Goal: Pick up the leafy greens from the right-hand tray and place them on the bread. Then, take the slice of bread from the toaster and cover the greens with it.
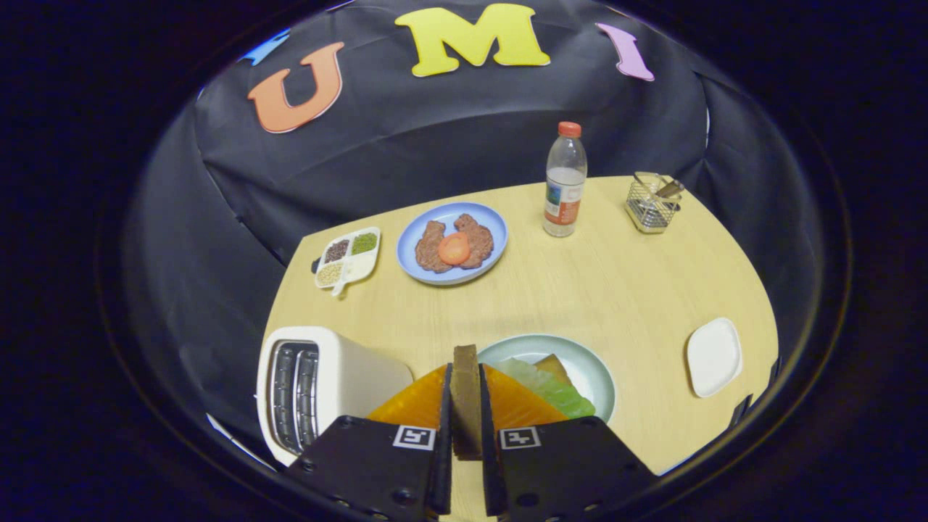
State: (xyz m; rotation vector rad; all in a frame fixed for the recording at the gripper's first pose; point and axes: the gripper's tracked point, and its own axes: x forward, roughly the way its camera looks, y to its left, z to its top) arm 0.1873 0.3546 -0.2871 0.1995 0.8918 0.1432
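Bread slice [465, 399] clamped in hand-held gripper [465, 406].

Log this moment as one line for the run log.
gripper: shut on bread slice | greens: on bread, pale plate | toaster: beside | next: cover greens

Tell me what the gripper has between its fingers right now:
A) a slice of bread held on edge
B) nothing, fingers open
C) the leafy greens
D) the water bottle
A: the gripper is shut on the slice of bread, upright between both fingers, while the leafy greens already lie on the plate just ahead and the toaster stands beside.
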